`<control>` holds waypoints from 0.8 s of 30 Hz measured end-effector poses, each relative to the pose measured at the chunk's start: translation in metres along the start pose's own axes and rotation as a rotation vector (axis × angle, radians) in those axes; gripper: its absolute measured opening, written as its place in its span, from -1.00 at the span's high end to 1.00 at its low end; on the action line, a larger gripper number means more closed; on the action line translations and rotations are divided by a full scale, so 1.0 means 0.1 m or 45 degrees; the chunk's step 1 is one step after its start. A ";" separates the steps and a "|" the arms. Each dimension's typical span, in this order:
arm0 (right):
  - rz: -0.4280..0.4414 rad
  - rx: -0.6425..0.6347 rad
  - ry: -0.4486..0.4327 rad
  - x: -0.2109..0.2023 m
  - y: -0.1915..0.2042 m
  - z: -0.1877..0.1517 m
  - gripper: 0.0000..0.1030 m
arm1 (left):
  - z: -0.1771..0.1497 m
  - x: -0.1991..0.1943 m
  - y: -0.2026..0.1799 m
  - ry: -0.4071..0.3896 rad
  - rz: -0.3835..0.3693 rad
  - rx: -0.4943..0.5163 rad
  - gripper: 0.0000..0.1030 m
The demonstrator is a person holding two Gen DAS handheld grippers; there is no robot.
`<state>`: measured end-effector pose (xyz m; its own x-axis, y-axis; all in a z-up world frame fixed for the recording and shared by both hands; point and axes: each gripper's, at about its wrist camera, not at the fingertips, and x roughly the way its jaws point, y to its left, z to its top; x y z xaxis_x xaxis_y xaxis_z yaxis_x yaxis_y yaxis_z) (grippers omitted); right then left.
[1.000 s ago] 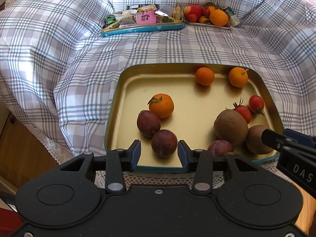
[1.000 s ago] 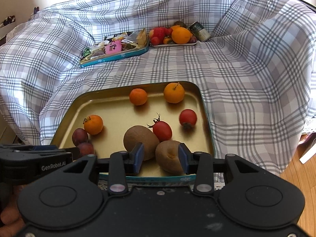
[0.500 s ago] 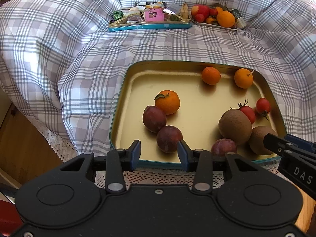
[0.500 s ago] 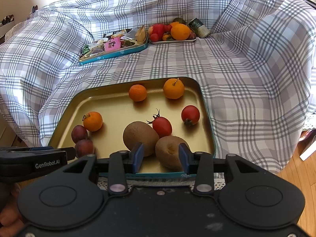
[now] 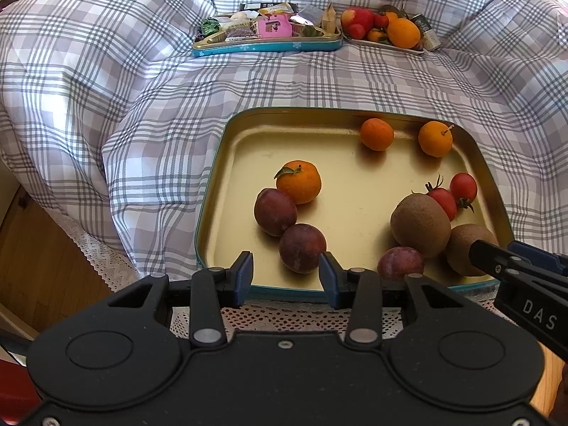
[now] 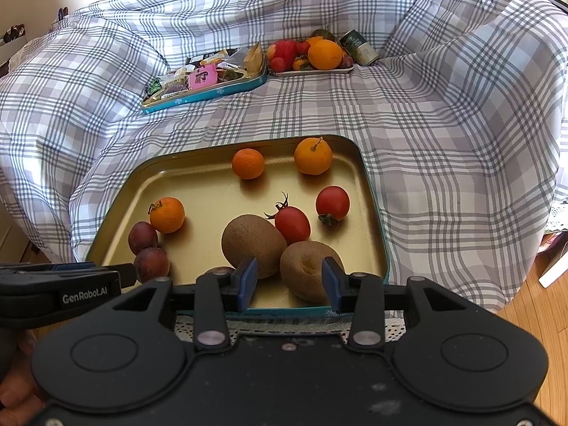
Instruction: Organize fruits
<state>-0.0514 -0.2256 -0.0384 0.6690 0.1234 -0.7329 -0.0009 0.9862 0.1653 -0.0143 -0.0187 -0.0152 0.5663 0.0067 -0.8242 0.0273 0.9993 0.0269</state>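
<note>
The gold tray [image 5: 227, 163] is holding three oranges [image 5: 299, 181], three plums [image 5: 275, 211], two kiwis [image 5: 420, 224] and two tomatoes [image 5: 463, 187]. Two more trays [image 5: 266, 47] are sitting behind it.

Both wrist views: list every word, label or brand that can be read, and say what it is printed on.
"DAS": white letters on the right gripper body, cut off at the picture's edge in the left wrist view.
"GenRobot.AI": on the left gripper body, in the right wrist view.
Pink packet in the snack tin: print too small to read.
Can label: too blurred to read.
</note>
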 end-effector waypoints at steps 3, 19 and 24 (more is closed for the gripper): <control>0.000 0.000 0.000 0.00 0.00 0.00 0.16 | 0.00 0.00 0.00 -0.002 0.003 0.000 0.02; -0.002 -0.003 -0.002 0.00 0.00 -0.01 0.16 | 0.00 0.00 0.00 0.004 -0.013 -0.003 0.02; -0.002 -0.004 -0.002 0.00 0.00 0.00 0.16 | 0.00 0.00 -0.01 0.002 -0.016 0.011 0.02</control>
<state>-0.0516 -0.2255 -0.0389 0.6703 0.1221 -0.7320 -0.0023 0.9867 0.1624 -0.0146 -0.0200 -0.0152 0.5644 -0.0055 -0.8255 0.0412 0.9989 0.0215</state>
